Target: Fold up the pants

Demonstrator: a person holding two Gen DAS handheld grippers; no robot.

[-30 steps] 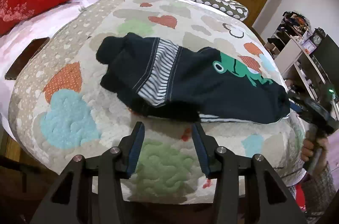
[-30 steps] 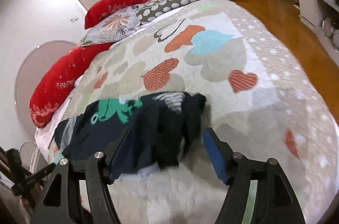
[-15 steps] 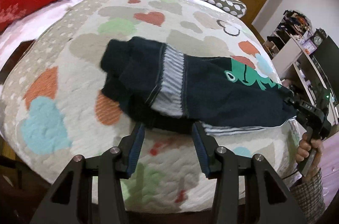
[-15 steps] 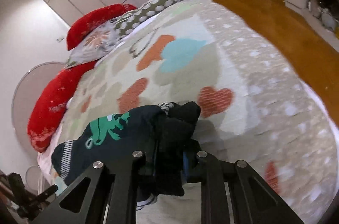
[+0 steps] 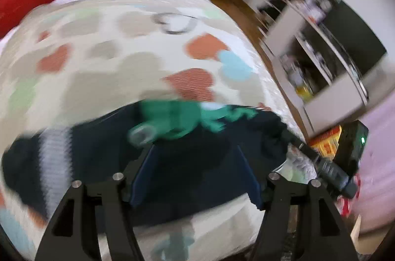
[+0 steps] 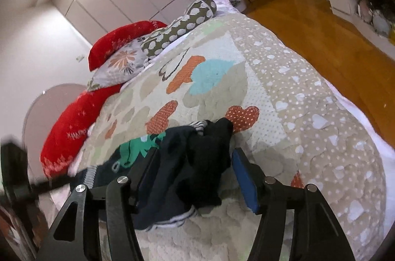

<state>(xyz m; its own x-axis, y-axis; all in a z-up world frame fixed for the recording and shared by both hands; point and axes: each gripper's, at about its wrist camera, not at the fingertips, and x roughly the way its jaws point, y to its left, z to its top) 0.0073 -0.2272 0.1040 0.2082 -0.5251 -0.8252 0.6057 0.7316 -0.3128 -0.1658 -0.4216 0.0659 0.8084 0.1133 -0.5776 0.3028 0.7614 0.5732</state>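
Dark navy pants (image 5: 103, 152) with a green print and striped cuffs lie folded lengthwise on the heart-patterned quilt (image 5: 118, 68). The left wrist view is blurred. My left gripper (image 5: 195, 172) is open, its jaws over the middle of the pants. My right gripper (image 6: 192, 174) is open, its blue pads either side of the bunched dark end of the pants (image 6: 197, 162). The right gripper also shows at the right end of the pants in the left wrist view (image 5: 328, 162).
Red pillows (image 6: 74, 122), a floral pillow (image 6: 121, 63) and a spotted bolster (image 6: 182, 24) lie at the head of the bed. White shelves (image 5: 318, 58) and a wooden floor (image 6: 328, 21) lie beyond the bed's side.
My left gripper has swung right along the pants and over them. My right gripper, shut on the pants' end half a second ago, has opened. The pants have shifted little.
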